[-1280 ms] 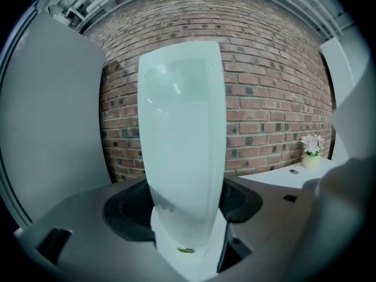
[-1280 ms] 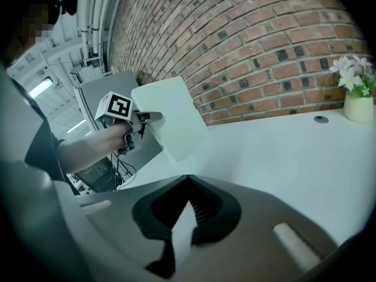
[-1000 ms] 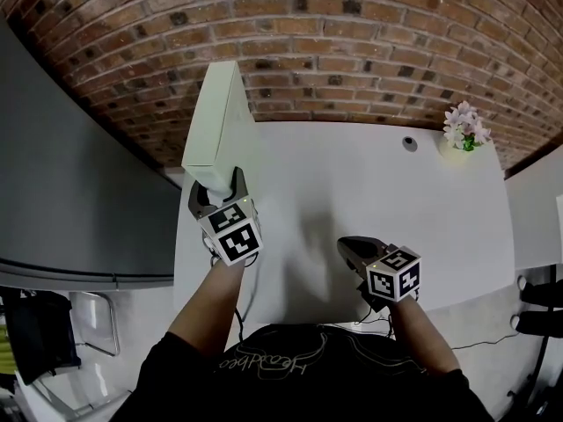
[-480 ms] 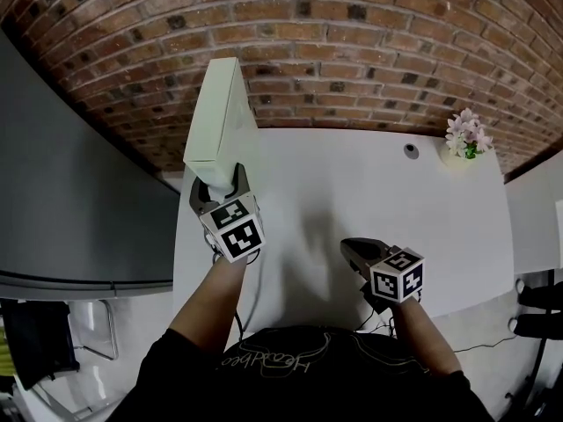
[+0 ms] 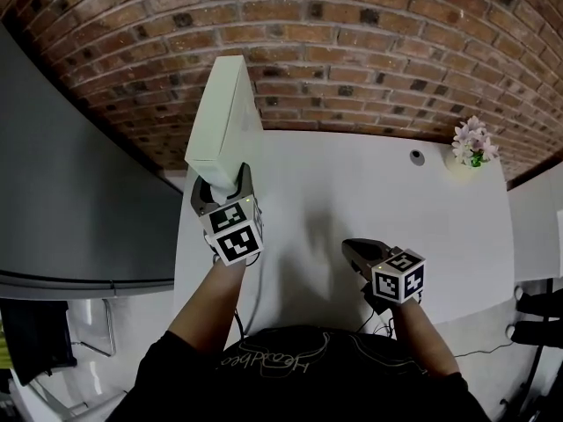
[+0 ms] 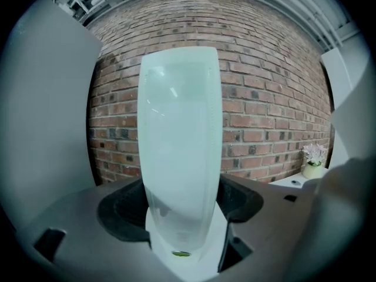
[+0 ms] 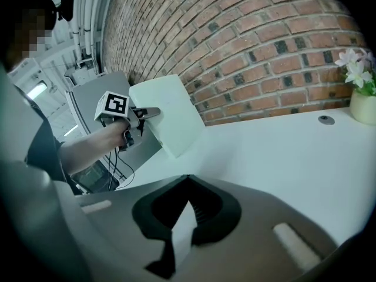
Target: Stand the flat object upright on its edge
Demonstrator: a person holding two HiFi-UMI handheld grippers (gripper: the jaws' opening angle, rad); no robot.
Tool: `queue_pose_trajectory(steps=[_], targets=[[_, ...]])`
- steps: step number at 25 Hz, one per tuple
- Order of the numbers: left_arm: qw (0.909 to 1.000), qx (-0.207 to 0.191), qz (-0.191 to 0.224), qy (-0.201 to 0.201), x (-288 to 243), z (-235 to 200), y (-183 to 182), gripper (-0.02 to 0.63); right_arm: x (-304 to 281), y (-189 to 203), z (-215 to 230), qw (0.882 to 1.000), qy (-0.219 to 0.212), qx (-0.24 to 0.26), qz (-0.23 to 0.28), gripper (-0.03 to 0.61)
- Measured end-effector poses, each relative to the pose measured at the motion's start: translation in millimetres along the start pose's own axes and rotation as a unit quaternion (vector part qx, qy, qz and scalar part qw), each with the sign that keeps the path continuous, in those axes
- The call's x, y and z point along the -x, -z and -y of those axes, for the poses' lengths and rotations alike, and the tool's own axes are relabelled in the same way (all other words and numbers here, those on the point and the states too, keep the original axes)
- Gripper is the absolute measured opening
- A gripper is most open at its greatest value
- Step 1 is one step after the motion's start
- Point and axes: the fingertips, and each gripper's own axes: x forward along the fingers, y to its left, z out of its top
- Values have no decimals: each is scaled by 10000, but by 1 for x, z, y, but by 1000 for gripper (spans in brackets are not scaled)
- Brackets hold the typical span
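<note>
We are looking at a white table (image 5: 378,200) standing against a brick wall (image 5: 352,42), where a small pot of pale flowers (image 5: 472,142) is sitting at the far right near a round dark fitting (image 5: 416,157).

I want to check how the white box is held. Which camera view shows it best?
The right gripper view: it shows the white box nearly whole from the side, gripped by the left claw. The head view foreshortens it from above. The left gripper view shows only its narrow face between the jaws.
</note>
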Motion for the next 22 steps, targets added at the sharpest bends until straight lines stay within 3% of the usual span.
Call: queue_pose_trajectory(steps=[11, 15, 18, 22], targets=[[9967, 551, 9, 599, 29, -6, 5, 360, 12, -13, -16, 9994, -180, 21, 309, 5], [9942, 755, -138, 750, 57, -11, 14, 359, 36, -29, -27, 9974, -285, -21, 668, 5], [9908, 861, -358, 983, 84, -8, 23, 358, 62, -42, -42, 9922, -563, -374, 1047, 5], [9825, 1021, -518, 1468, 129, 11, 37, 294, 96, -53, -69, 9841, -975, -451, 1414, 5]])
